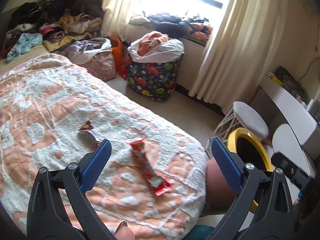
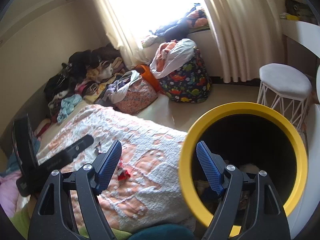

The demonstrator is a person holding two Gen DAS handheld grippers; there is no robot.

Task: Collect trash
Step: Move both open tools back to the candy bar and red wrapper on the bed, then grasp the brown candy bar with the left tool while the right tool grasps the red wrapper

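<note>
Lining up on the red wrapper [image 1: 151,169] looks like your step in hand: it lies flat on the quilt [image 1: 60,104], lengthwise between the left gripper [image 1: 160,160] fingers in the left wrist view, nothing touching it

Left gripper jaws stand wide and empty. Right gripper [image 2: 159,166] is also spread with nothing between the pads; its right finger sits in front of the yellow-rimmed bin [image 2: 243,108] mouth

A second, darker wrapper [image 1: 88,134] lies just beside the left finger [image 1: 96,164], further up the quilt. Leave it for the next pass, don't try both in one grab

My read on doing it well:
- your jaw line runs across the wrapper's width, which is what you want; pinching along the length would just buckle it
- the wrapper is thin and flat on soft pile, so come down steep and let the lower pad dig slightly into the quilt to get under an edge
- aim for the crumpled near end, it stands a bit proud and gives the pads something to bite
- close slowly and watch you don't catch quilt fabric with it

The bin sits off the bed's right edge, close to a white stool [image 2: 285,84], some trash already inside. Short carry to the right, release over the opening, not the rim

Risk: foil slips out if you grip only a corner
</note>
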